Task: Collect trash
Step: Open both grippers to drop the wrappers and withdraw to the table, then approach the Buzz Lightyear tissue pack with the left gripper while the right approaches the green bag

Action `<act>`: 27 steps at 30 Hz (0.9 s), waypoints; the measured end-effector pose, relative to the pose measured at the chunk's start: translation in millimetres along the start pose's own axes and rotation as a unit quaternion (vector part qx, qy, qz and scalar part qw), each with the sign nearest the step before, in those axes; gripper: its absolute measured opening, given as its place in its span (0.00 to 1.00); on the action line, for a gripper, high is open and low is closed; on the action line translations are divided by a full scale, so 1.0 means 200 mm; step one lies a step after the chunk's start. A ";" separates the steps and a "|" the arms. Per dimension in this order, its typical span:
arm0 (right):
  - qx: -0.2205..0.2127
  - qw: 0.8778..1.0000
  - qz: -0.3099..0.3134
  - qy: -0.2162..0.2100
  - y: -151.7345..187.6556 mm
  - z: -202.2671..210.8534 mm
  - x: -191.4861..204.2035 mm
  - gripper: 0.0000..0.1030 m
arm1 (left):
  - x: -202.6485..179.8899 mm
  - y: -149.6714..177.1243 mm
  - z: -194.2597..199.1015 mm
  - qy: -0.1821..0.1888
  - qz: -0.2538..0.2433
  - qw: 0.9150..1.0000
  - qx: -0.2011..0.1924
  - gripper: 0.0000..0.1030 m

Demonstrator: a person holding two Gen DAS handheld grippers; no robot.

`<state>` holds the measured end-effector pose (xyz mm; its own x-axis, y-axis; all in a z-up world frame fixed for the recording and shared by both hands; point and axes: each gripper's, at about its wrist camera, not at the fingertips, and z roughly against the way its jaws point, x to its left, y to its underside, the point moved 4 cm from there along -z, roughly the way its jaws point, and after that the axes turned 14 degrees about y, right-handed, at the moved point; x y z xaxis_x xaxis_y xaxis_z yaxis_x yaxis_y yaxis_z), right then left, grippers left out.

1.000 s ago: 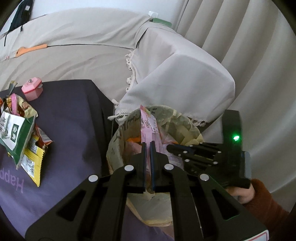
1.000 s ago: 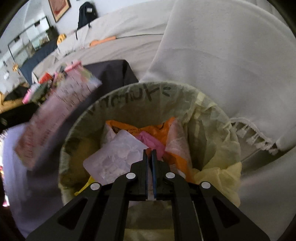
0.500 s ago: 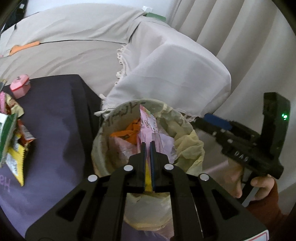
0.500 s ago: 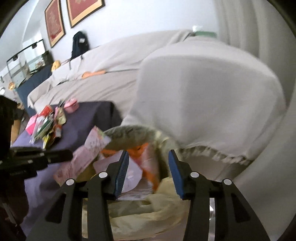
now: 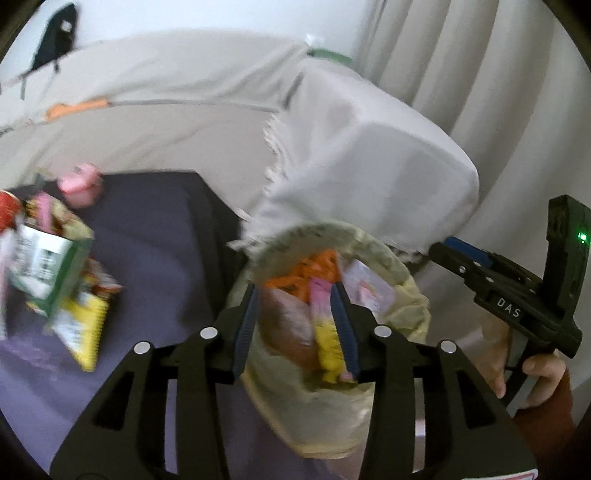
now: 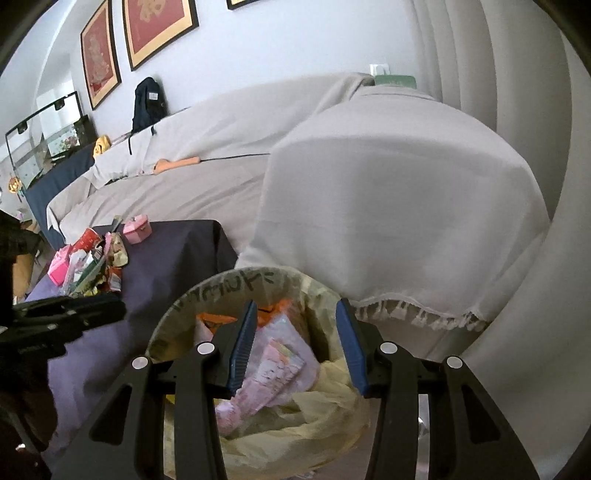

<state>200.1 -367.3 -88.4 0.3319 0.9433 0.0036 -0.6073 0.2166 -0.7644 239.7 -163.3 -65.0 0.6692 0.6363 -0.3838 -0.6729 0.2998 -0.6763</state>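
I count one lined trash bin (image 6: 236, 291) at lower centre, one pink box (image 6: 137, 229) at left, two framed pictures (image 6: 159, 27) upper left, and perhaps six wrappers (image 5: 55, 273) at left, though blurred.

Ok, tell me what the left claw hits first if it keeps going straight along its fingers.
Probably the pink-and-yellow wrapper between the open left claw fingers, atop the rubbish in the lined trash bin. Blur makes depth uncertain.

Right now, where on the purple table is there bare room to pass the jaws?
Bare purple cloth runs between the wrapper pile and the table's edge by the trash bin, up to the pink box. The far-left side is crowded with wrappers.
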 end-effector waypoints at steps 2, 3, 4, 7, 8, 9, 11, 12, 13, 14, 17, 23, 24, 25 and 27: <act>0.001 1.000 0.003 -0.001 -0.01 0.00 0.04 0.41 | 0.05 -0.01 0.11 -0.027 -0.013 0.999 -0.021 0.40; 0.003 1.000 0.005 -0.004 -0.02 0.00 0.07 0.41 | 0.07 -0.02 0.16 -0.039 -0.019 0.999 -0.032 0.42; 0.005 1.000 0.007 -0.008 -0.03 0.01 0.10 0.41 | 0.10 -0.02 0.21 -0.052 -0.024 0.997 -0.043 0.44; 0.004 0.999 0.026 -0.023 -0.06 0.03 0.25 0.41 | 0.22 -0.01 0.36 -0.098 -0.024 0.993 -0.068 0.47; 0.001 0.999 0.033 -0.026 -0.07 0.04 0.31 0.41 | 0.29 0.00 0.41 -0.111 -0.015 0.991 -0.073 0.47; -0.001 0.999 0.039 -0.031 -0.08 0.05 0.36 0.41 | 0.33 0.00 0.44 -0.118 -0.009 0.990 -0.076 0.48; -0.005 0.997 0.056 -0.046 -0.09 0.06 0.49 0.41 | 0.43 0.03 0.52 -0.133 0.007 0.988 -0.083 0.49; -0.006 0.997 0.062 -0.052 -0.10 0.07 0.54 0.41 | 0.49 0.05 0.56 -0.142 0.016 0.986 -0.086 0.49; -0.007 0.996 0.069 -0.057 -0.10 0.07 0.60 0.41 | 0.54 0.07 0.61 -0.150 0.024 0.984 -0.090 0.49; -0.007 0.995 0.079 -0.066 -0.10 0.07 0.68 0.41 | 0.58 0.08 0.63 -0.156 0.030 0.983 -0.091 0.50; -0.003 0.992 0.099 -0.083 -0.09 0.07 0.84 0.41 | 0.73 0.16 0.73 -0.174 0.055 0.979 -0.091 0.52; 0.022 0.985 0.144 -0.091 -0.03 0.00 1.14 0.41 | 0.93 0.32 0.73 -0.182 0.089 0.978 -0.053 0.53; 0.024 0.984 0.152 -0.088 -0.02 -0.01 1.18 0.41 | 0.95 0.34 0.72 -0.183 0.090 0.978 -0.048 0.53; 0.026 0.983 0.159 -0.085 -0.01 -0.02 1.21 0.41 | 0.97 0.35 0.70 -0.183 0.093 0.978 -0.043 0.53; 0.031 0.981 0.173 -0.081 0.01 -0.03 1.27 0.41 | 1.01 0.36 0.67 -0.183 0.098 0.978 -0.036 0.53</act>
<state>287.8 -129.3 -93.0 -0.0171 0.9895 -0.1433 -0.7072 -0.1133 -0.6978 283.2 82.2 -106.8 0.3637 0.8920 -0.2686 -0.7444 0.1050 -0.6594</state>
